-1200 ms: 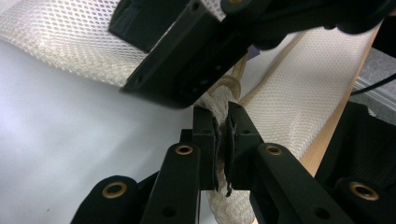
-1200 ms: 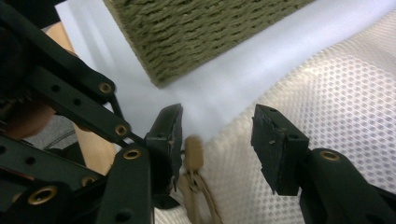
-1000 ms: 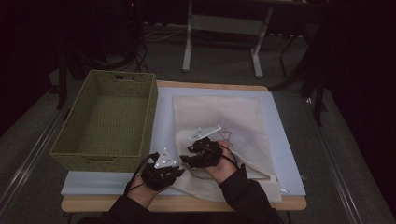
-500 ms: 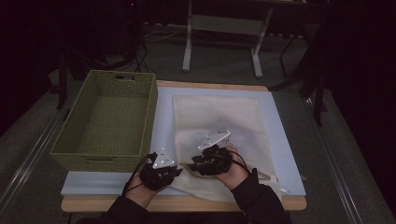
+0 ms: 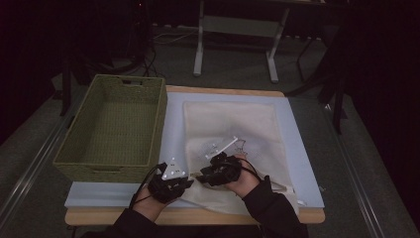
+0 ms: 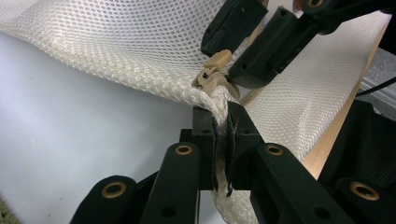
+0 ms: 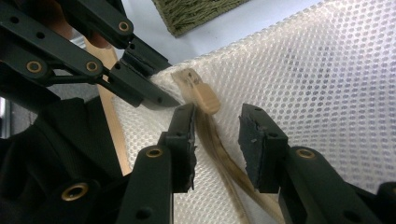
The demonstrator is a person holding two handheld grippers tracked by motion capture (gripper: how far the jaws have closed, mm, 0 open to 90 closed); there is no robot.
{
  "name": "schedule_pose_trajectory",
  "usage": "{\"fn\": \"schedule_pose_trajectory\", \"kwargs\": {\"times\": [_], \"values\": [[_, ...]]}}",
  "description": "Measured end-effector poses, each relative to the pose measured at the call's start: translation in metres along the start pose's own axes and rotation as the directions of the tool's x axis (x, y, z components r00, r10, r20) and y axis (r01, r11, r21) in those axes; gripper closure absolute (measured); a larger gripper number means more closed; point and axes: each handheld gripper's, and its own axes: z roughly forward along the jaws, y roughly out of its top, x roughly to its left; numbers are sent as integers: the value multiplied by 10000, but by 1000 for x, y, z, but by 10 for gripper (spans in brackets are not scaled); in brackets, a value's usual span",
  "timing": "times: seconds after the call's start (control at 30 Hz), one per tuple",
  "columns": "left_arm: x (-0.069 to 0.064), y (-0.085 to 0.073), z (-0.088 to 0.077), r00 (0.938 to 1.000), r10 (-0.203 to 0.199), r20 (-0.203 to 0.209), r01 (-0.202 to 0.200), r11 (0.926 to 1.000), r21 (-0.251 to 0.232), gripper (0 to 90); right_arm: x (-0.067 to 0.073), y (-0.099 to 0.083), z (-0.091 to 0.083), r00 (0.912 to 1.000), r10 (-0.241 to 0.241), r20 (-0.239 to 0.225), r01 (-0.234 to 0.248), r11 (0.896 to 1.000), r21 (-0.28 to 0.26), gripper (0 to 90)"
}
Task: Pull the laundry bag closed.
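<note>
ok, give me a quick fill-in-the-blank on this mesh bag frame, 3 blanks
1. The left gripper is shut on the corner of the ____ bag.
2. The right gripper has its jaws on either side of the beige zipper ____, and they have just been closing.
3. The basket beside the bag is ____ in colour.

Missing words: mesh; pull; green

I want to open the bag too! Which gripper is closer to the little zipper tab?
Right. The right gripper has the zipper tab just at its jaw tips, unpinched. The left gripper clamps the mesh bag corner slightly below the tab.
</note>
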Motion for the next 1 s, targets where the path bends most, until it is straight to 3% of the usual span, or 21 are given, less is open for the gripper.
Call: {"fn": "schedule_pose_trajectory", "kwargs": {"times": [0.33,0.47,0.67,0.9,1.0], "values": [[-1,-3,1,10000,-24,-35,24,9999,126,842,4,8,3,9968,-630,-500,631,9980,-4,755],[1,-4,1,9998,-193,-72,194,9998,102,831,6,11,4,9955,-830,-449,842,9961,254,809],[4,-2,3,9986,-522,43,522,9986,24,770,10,11,4,9931,-1130,-313,1147,9915,614,817],[2,-2,2,9991,-383,-185,384,9993,42,844,13,10,10,9924,-1220,-177,1232,9874,992,824],[-1,-1,2,9992,-16,-404,23,9998,181,848,14,12,11,9912,-1322,-117,1326,9845,1149,826]]}}
